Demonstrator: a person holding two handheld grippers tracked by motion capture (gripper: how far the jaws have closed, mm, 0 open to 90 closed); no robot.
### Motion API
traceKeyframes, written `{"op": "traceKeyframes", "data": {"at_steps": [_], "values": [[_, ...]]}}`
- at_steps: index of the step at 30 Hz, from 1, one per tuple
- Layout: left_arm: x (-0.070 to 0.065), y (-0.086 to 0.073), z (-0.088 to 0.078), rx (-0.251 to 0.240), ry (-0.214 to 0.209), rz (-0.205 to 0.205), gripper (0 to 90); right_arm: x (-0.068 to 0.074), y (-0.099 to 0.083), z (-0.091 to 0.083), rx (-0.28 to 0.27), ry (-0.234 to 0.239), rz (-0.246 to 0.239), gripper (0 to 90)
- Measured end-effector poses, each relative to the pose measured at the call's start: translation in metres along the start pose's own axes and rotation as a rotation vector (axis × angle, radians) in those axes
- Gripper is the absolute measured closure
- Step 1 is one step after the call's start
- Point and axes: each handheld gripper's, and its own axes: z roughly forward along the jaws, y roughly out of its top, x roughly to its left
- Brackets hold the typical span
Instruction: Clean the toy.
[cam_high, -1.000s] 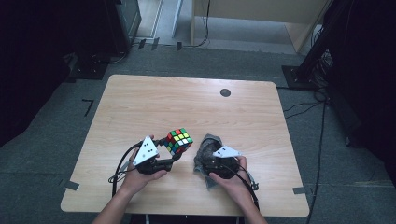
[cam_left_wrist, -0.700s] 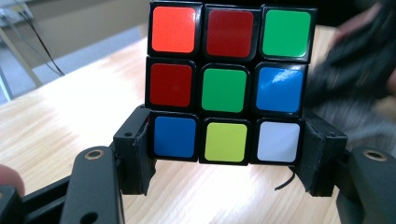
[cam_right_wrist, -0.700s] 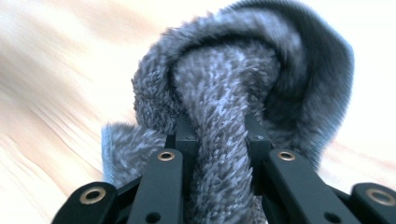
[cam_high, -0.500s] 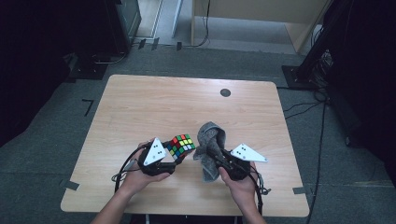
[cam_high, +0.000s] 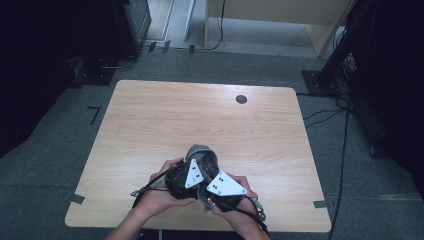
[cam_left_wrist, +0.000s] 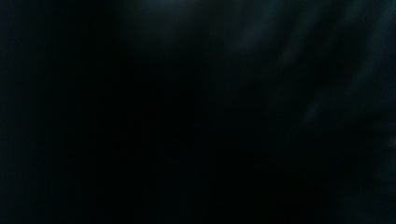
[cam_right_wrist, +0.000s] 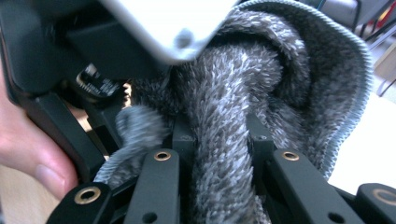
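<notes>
Right tool (cam_right_wrist: 219, 154) clamps a fold of grey cloth (cam_right_wrist: 299, 79), jaws just closed on it. Left tool (cam_high: 186, 176) sits shut under the cloth, near edge of counter (cam_high: 150, 115); its load is hidden.

A light wooden table (cam_high: 150, 125) is seen from above, its top marked by a small dark round spot (cam_high: 241, 99) near the far edge. Strips of grey tape (cam_high: 76, 198) are stuck at its near corners, one at the left and another (cam_high: 321, 203) at the right, and a black corner mark (cam_high: 93, 114) is laid on the grey carpet (cam_high: 50, 165) to the left. Beyond the table a pale wooden cabinet (cam_high: 280, 17) is set against the back, and black cables (cam_high: 345, 140) are trailed across the floor at the right beside a dark stand (cam_high: 325, 80).
</notes>
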Motion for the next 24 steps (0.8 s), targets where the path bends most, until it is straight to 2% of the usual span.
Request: {"op": "traceKeyframes", "data": {"at_steps": [2,3,7,8,9,10,11,12,14,15,17,18,19,20,21,23,24], "values": [[-0.001,0.001,0.001,0.009,0.006,0.015,34.3,0.003,-0.001,0.001,0.023,-0.037,-0.065,73.3],[-0.001,0.000,0.001,0.007,-0.004,0.015,34.4,0.001,-0.001,0.001,0.026,-0.045,-0.068,73.4],[0.002,-0.003,0.003,-0.003,-0.016,0.009,34.4,-0.021,-0.004,-0.004,0.012,-0.118,0.006,73.6],[0.004,-0.005,0.002,-0.017,-0.024,0.004,34.4,-0.027,-0.005,-0.007,0.011,-0.140,0.047,73.5],[0.007,-0.007,0.001,-0.042,-0.038,-0.015,34.4,-0.033,-0.006,-0.010,0.016,-0.167,0.075,73.4],[0.010,-0.009,-0.001,-0.075,-0.051,-0.028,34.4,-0.039,-0.008,-0.013,0.001,-0.172,0.110,73.4],[0.014,-0.011,-0.003,-0.127,-0.065,-0.037,34.4,-0.045,-0.009,-0.017,-0.028,-0.156,0.160,73.2],[0.016,-0.013,-0.005,-0.179,-0.085,-0.052,34.4,-0.051,-0.010,-0.023,-0.091,-0.107,0.222,73.1],[0.017,-0.017,-0.008,-0.261,-0.130,-0.050,34.3,-0.053,-0.009,-0.027,-0.167,-0.017,0.292,72.7],[0.015,-0.018,-0.009,-0.290,-0.129,-0.031,34.3,-0.053,-0.008,-0.027,-0.187,0.014,0.301,72.6],[0.013,-0.019,-0.010,-0.317,-0.116,-0.021,34.3,-0.049,-0.007,-0.024,-0.188,0.031,0.297,72.3],[0.014,-0.020,-0.011,-0.334,-0.116,-0.032,34.3,-0.049,-0.009,-0.024,-0.205,0.026,0.299,72.4],[0.016,-0.022,-0.013,-0.372,-0.127,-0.050,34.3,-0.050,-0.010,-0.023,-0.210,0.026,0.308,72.5],[0.018,-0.023,-0.015,-0.398,-0.136,-0.061,34.3,-0.053,-0.011,-0.023,-0.201,0.015,0.316,72.5],[0.020,-0.025,-0.018,-0.433,-0.144,-0.077,34.3,-0.055,-0.012,-0.023,-0.185,-0.006,0.311,72.7],[0.028,-0.027,-0.025,-0.501,-0.159,-0.123,34.4,-0.061,-0.017,-0.020,-0.119,-0.087,0.282,72.7],[0.032,-0.029,-0.027,-0.526,-0.169,-0.148,34.3,-0.067,-0.021,-0.020,-0.098,-0.109,0.302,72.7]]}}
